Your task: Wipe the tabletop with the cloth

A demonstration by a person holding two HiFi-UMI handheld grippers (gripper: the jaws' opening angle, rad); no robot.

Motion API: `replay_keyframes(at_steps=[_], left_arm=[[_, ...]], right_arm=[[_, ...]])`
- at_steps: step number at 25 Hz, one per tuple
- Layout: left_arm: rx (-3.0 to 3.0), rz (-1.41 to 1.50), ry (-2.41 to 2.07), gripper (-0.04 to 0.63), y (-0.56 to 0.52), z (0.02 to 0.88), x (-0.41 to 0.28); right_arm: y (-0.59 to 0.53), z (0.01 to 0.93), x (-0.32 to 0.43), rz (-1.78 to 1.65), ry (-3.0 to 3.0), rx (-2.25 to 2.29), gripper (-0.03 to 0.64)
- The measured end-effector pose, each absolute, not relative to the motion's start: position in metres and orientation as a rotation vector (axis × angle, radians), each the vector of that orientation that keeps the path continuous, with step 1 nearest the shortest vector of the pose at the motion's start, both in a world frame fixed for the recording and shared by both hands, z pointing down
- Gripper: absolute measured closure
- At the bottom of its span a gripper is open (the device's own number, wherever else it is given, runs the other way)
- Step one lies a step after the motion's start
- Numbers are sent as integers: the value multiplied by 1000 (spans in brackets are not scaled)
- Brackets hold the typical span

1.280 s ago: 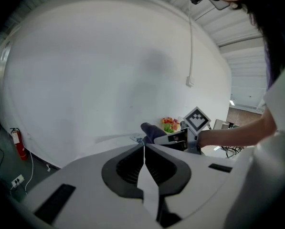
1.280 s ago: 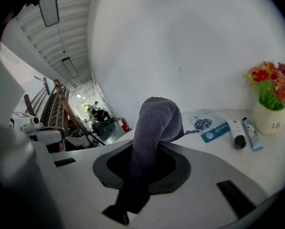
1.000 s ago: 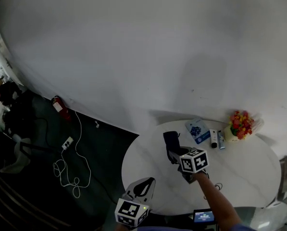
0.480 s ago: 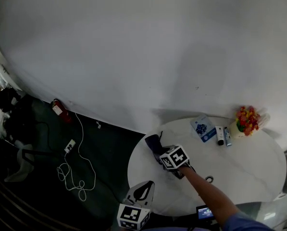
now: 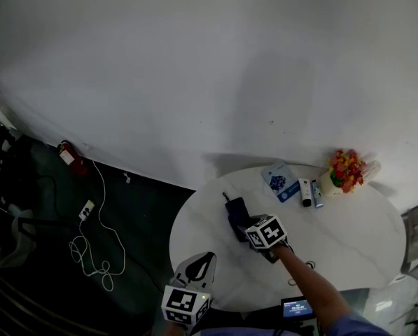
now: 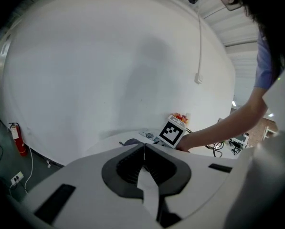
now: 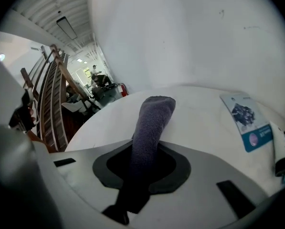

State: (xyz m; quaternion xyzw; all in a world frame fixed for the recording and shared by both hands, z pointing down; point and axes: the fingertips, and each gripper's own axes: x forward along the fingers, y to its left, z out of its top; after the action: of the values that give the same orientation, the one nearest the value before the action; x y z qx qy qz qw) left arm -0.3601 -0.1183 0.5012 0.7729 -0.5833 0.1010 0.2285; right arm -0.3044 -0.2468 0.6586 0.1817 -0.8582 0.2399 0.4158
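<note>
Your right gripper (image 7: 141, 162) clamps a grey knitted cloth (image 7: 153, 120), rolled tube-like, mid-frame over the round white tabletop (image 5: 349, 238). Your left gripper (image 6: 143, 150) is closed and empty.

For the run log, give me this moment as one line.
phase: wiping | right gripper: shut on cloth, cloth on tabletop | left gripper: shut, empty, near tabletop edge

cloth (image 7: 152, 118): dark purplish grey is being shown, finely knitted.
tabletop (image 5: 349, 236): white is being shown, faintly veined.
right gripper (image 7: 143, 163): white shell, dark grey pads; black-and-white squares are being displayed on its cube.
left gripper (image 6: 143, 149): the same colours are being shown.
flowers (image 5: 346, 168): red, orange and yellow are being shown.
booklet (image 5: 279, 181): blue and white are being shown.
fire extinguisher (image 5: 66, 155): red is being shown.
</note>
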Motion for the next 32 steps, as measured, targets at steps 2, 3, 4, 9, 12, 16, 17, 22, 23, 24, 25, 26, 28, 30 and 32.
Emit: replay_keyframes(at_steps=[2,3,4,9,12,16,17,22,23,24,25,26,28,30,32], left_arm=[[2153,278,-1574,578,-126,502,-349],[2166,280,-1558,578,-130,503,-343],[2180,284,-1542,578,-133,503,-336],[2253,303,-1481,578,-152,497,-297],[2284,327,-1470,578,-158,492,-275],[2275,338,-1484,578,-158,486,-249],[2265,337,-1488,578,-158,486,-242],[2233,306,-1475,578,-165,483,-191],[2236,302,-1471,578,-166,481,-177],[2241,302,-1466,578,-167,479,-162],[2247,303,-1460,578,-169,477,-147],[2254,306,-1451,578,-171,476,-132],[2272,315,-1429,578,-176,473,-102],[2295,322,-1403,578,-183,469,-70],[2317,321,-1375,578,-189,465,-40]], right_arm=[[-249,662,-282,613,-2138,482,546],[-250,663,-271,616,-2129,497,546],[-250,663,-259,622,-2122,511,546],[-253,666,-199,651,-2094,582,546],[-254,665,-162,672,-2086,616,545],[-251,664,-116,692,-2085,632,545],[-251,662,-104,689,-2085,638,545],[-259,657,-41,704,-2083,669,545],[-260,656,-27,706,-2083,676,545],[-262,655,-13,709,-2083,682,545],[-265,655,2,714,-2083,687,545],[-267,655,15,723,-2085,693,545],[-274,656,43,750,-2091,709,545],[-281,655,72,782,-2092,736,545],[-292,654,103,801,-2091,773,545]])
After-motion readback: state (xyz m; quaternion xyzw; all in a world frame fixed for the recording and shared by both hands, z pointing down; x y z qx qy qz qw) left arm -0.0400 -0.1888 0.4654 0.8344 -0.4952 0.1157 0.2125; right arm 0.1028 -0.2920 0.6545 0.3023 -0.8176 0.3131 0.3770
